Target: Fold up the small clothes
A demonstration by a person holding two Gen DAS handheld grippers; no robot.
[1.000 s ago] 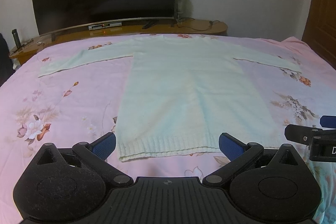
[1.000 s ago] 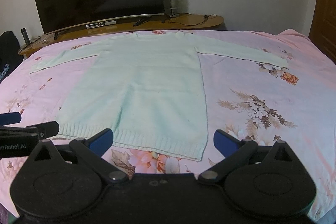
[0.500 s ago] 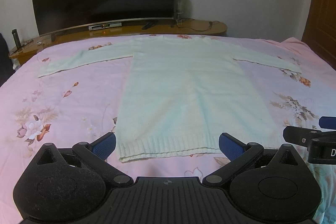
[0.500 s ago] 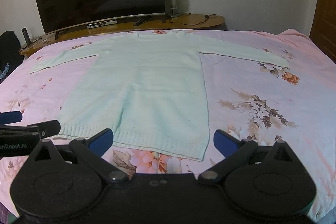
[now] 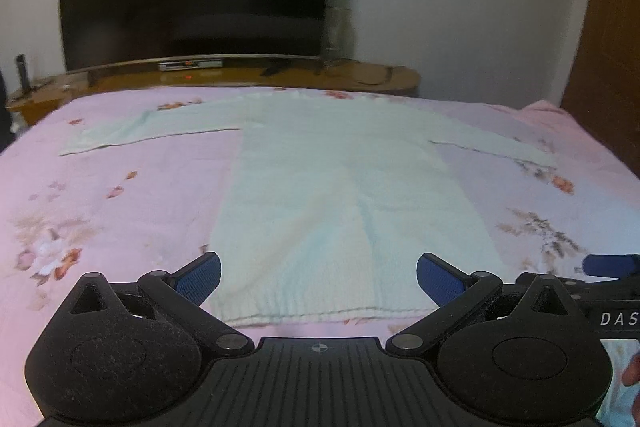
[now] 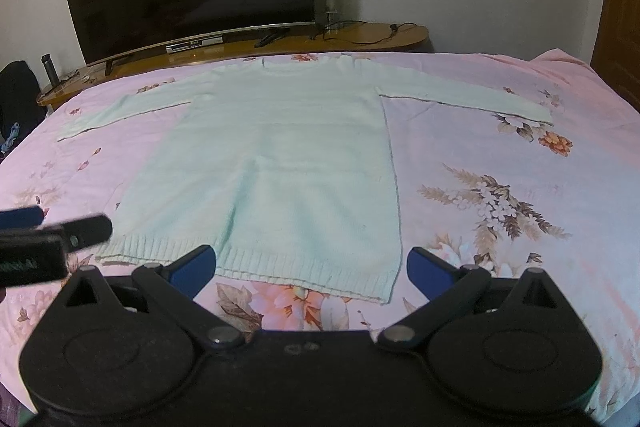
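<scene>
Left tool (image 5: 318,277) and right tool (image 6: 312,271) hover wide apart, empty, above the sweater (image 6: 280,167) hem on the bed (image 6: 520,155).

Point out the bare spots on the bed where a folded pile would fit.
Two bare patches of bedspread flank the sweater: a wide one right of its body, below the right sleeve, and a narrower one left of the body under the left sleeve. The middle is covered, and the near strip by the hem is crowded by both tools.

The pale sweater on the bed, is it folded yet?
Not yet. The sweater lies spread flat on the bedspread, both sleeves stretched out sideways.
</scene>
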